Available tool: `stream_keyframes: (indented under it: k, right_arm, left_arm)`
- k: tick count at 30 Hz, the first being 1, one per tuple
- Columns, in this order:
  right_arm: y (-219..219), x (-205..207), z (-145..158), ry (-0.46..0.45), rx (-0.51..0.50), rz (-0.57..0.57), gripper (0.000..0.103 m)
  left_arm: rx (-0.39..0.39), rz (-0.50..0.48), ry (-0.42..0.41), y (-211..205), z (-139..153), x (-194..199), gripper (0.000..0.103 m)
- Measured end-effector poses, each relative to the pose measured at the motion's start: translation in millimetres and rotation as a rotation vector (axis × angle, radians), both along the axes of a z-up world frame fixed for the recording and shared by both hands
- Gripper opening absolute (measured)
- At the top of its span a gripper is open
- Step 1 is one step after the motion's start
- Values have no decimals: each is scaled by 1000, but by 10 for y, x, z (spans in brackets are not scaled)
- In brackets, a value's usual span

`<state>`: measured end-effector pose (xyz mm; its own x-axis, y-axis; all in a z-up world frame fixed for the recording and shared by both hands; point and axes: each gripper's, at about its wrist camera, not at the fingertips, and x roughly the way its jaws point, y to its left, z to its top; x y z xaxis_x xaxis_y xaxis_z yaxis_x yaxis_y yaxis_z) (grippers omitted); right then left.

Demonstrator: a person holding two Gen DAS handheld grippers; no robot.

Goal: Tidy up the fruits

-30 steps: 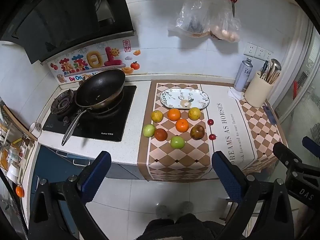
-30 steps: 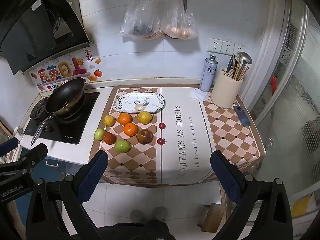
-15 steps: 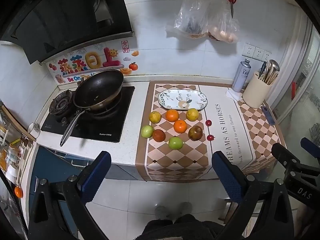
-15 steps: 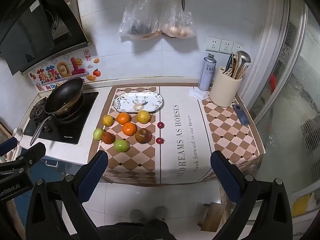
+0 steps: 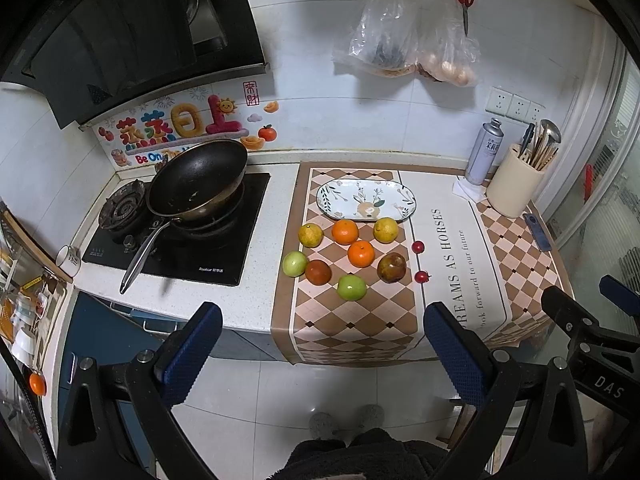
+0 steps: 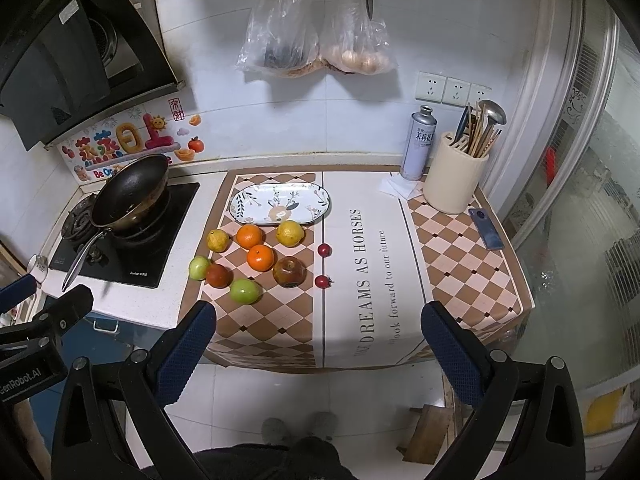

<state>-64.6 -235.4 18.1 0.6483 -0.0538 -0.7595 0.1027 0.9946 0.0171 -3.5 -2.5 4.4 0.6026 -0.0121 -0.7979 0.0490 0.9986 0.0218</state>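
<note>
Left wrist view: the left gripper (image 5: 322,344) hangs in the air in front of the counter, its two blue-padded fingers (image 5: 188,354) spread wide apart and holding nothing. In the right wrist view the right gripper (image 6: 318,344) is also held clear of the counter edge, jaws wide apart and empty.

Beyond both tongs, the fruit sits in a loose cluster on a checkered mat (image 5: 352,320) on the counter. Nearest the edge is a green apple (image 5: 351,287). Behind it lie a dark red fruit (image 5: 318,271), a second green apple (image 5: 295,263), a brownish mottled fruit (image 5: 391,267) and an orange (image 5: 361,253). Farther back are another orange (image 5: 345,231) between two yellow citrus fruits (image 5: 310,235). Two small red cherry tomatoes (image 5: 418,247) lie just to the right of the cluster.

An oval patterned plate (image 5: 366,200) lies just behind the fruit, with nothing on it. To the left, a black wok (image 5: 196,178) rests on the stove. At the far right stand a spray can (image 5: 484,152) and a cream utensil holder (image 5: 514,186).
</note>
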Motion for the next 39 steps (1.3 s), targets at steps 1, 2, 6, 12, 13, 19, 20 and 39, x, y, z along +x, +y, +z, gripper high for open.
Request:
stream_keyframes:
  k: [1,2,6,12,13,19,20,39]
  right_arm:
    - [2,0,-2,1,0,0,103]
    - [1,-3,-4,0,0,1,103]
    - [2,5,-3,0,1,1,103]
    - [19,54,-19,0,5,7,103]
    - [20,50,-19,1,6,8,103]
    - [16,73,-7,2,10,11,103]
    - [22,73,-7,2,9,12,103]
    - [17,64,40,-4,12,9,103]
  left_arm:
    - [1,0,-1,2,5,-5,103]
    - [0,1,0,0,1,3,103]
    - [1,1,1,0,-1,0,103]
    - [1,1,2,7,0,-3,103]
    - [2,-1,2,8,-3,1,103]
    - [1,1,6,19,-40,29,103]
    - [1,0,6,19,-40,29,103]
    - [-1,-7,-2,28,-54,38,103]
